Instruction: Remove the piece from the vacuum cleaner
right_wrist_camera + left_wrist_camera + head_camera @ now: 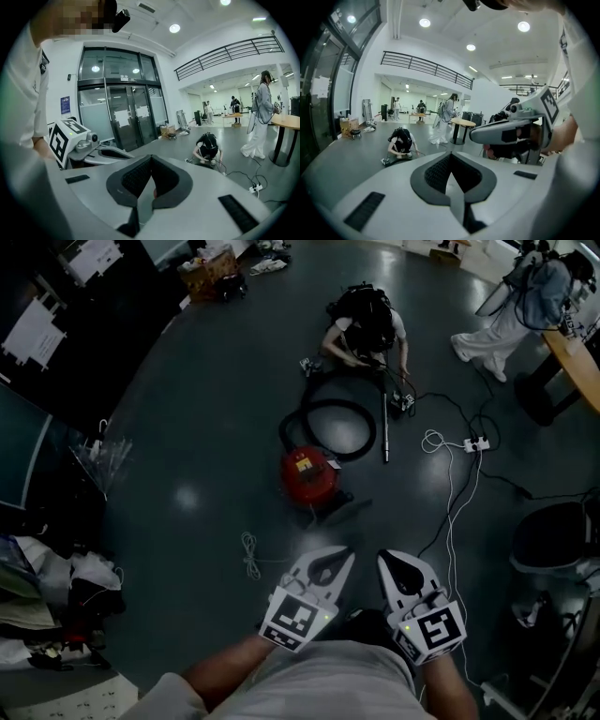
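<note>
Touching, empty fingers (436, 174) on both grippers (349, 553) (382, 557).

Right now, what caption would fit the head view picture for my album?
The left tool and right tool, both shut and empty, point toward the red vacuum cleaner and its looped black hose.

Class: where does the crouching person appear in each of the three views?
Head view: crouching person top centre.
Left gripper view: crouching person left of centre.
Right gripper view: crouching person right of centre.
Shared landmark: standing person in pale clothes, nearby.
</note>
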`<state>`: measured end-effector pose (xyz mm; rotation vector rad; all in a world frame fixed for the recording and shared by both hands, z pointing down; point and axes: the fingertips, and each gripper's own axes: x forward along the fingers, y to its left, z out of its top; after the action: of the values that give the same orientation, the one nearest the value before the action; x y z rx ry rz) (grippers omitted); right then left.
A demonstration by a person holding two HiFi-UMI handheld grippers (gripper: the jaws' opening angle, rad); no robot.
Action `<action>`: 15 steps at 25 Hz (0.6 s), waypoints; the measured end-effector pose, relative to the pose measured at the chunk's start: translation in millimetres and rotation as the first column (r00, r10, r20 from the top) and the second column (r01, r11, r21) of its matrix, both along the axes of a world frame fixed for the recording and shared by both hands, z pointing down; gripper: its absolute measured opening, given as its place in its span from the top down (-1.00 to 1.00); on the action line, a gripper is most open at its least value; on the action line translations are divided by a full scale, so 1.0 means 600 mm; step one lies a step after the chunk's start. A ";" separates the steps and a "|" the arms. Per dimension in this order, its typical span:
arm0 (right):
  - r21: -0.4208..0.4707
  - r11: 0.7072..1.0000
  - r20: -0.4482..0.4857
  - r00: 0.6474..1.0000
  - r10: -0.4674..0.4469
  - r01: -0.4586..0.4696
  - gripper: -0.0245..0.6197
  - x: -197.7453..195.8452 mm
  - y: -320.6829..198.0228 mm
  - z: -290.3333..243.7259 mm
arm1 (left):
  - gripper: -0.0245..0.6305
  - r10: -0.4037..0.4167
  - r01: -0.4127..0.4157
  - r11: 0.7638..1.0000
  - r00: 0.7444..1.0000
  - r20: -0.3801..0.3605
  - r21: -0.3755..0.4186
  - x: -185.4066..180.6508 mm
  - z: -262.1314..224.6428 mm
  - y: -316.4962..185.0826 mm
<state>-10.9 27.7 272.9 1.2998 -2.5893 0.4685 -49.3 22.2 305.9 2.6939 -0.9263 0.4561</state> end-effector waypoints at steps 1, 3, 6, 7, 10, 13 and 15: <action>-0.004 1.000 -0.005 1.000 -0.007 0.007 0.88 -0.003 -0.011 0.007 | 0.91 0.009 -0.009 1.000 1.000 0.007 0.007 -0.002 0.008 -0.011; -0.006 1.000 -0.016 1.000 -0.025 0.025 0.88 -0.007 -0.031 0.021 | 0.91 0.029 -0.029 0.999 0.999 0.020 0.017 -0.004 0.028 -0.032; -0.005 0.999 -0.035 0.999 -0.034 0.034 0.88 -0.002 -0.066 0.049 | 0.91 0.053 -0.053 0.999 0.998 0.035 0.002 0.002 0.072 -0.062; -0.006 1.000 -0.041 0.999 -0.028 0.028 0.88 0.001 -0.079 0.060 | 0.91 0.054 -0.054 0.998 0.998 0.035 -0.009 0.004 0.089 -0.072; -0.029 0.999 -0.061 0.998 -0.023 0.021 0.88 0.006 -0.121 0.103 | 0.91 0.054 -0.053 0.998 0.998 0.037 -0.027 0.010 0.135 -0.106; -0.045 0.998 -0.088 0.995 -0.053 0.050 0.88 0.006 -0.164 0.161 | 0.91 0.047 -0.045 0.998 0.998 0.042 -0.032 0.021 0.183 -0.146; -0.049 0.996 -0.102 0.992 -0.075 0.070 0.88 0.010 -0.195 0.203 | 0.91 0.032 -0.030 0.999 0.998 0.046 -0.033 0.033 0.223 -0.174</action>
<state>-4.8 -89.2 394.7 1.1791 -2.5153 0.4317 -29.7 -82.0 439.5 2.6829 -0.8829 0.5374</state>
